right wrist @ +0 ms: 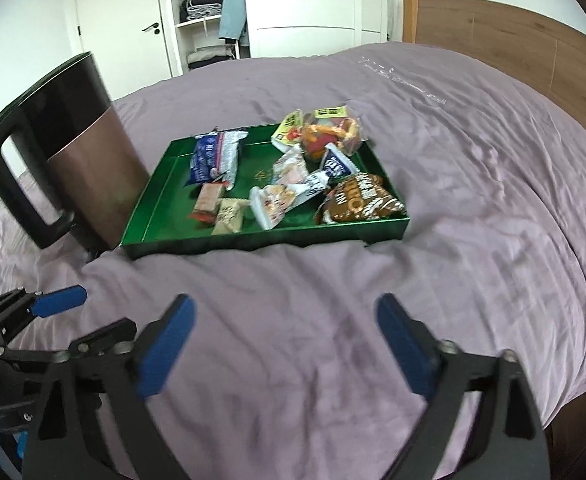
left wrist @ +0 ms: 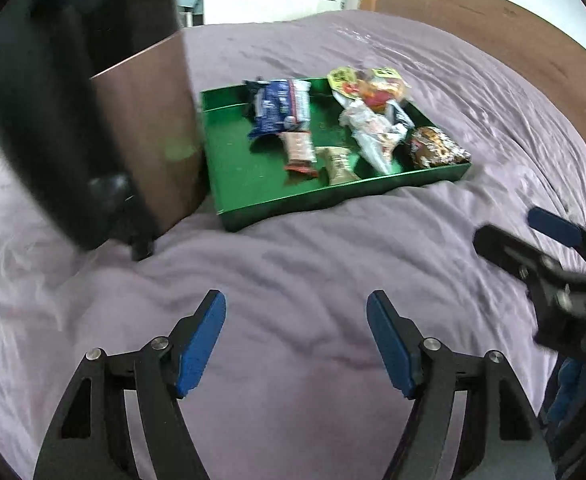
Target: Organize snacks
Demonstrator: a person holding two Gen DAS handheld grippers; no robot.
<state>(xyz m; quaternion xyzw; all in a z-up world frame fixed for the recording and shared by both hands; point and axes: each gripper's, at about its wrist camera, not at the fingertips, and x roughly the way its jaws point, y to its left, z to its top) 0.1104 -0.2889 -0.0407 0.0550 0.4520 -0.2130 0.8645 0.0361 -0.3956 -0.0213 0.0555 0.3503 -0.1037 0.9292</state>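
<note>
A green tray [left wrist: 333, 197] [right wrist: 253, 241] lies on the purple bedspread and holds several snacks. Among them are a blue packet [left wrist: 279, 106] [right wrist: 217, 156], a brown pretzel bag [left wrist: 439, 148] [right wrist: 359, 200], a white packet [left wrist: 373, 136], a yellow-orange bag [right wrist: 329, 132] and two small bars [left wrist: 301, 154] [right wrist: 209, 200]. My left gripper [left wrist: 296, 300] [right wrist: 107, 310] hovers open over bare bedspread, short of the tray. To its right, my right gripper [right wrist: 285, 304] [left wrist: 507, 226] is wide open and also short of the tray. Neither holds anything.
A tall brown and black jug [right wrist: 73, 160] [left wrist: 145, 132] with a black handle stands against the tray's left side. A wooden headboard [right wrist: 513, 52] borders the bed at the right. A wardrobe with shelves and a door stands beyond the bed.
</note>
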